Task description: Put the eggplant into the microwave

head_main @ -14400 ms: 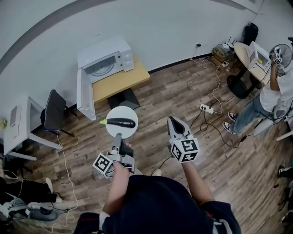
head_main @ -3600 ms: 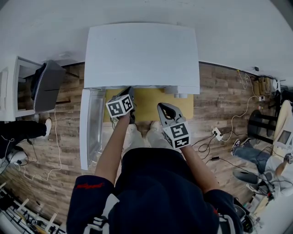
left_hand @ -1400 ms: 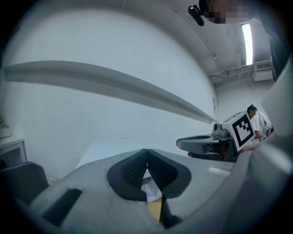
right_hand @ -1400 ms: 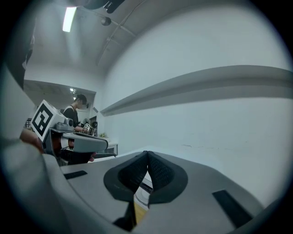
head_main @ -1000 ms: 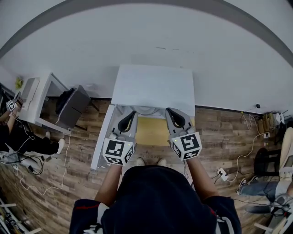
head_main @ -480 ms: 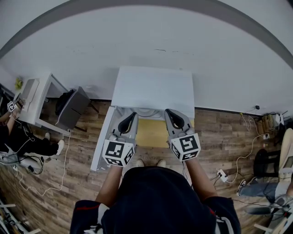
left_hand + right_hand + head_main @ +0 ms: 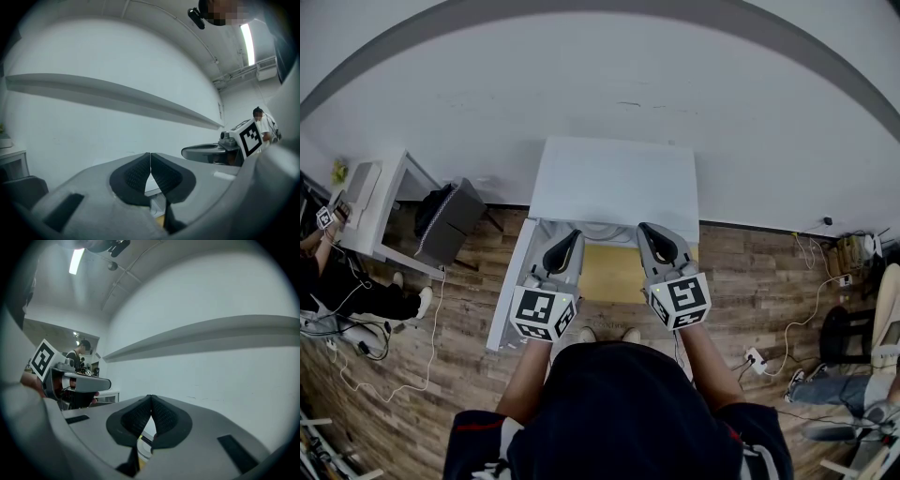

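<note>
Left gripper [image 7: 565,246] and right gripper [image 7: 652,239]: jaws closed pad to pad, nothing held, both level before the microwave [image 7: 614,183] at frame centre. Eggplant in no view; probably inside, under the white top. Open door [image 7: 508,291] hangs lower left, nearest the left gripper.

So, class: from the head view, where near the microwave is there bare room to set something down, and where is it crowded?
Free: the top of the microwave, bordered by the wall behind, and the yellow table strip between the left gripper and right gripper. Crowded: the open door juts out at left; cables trail over the floor at right.
</note>
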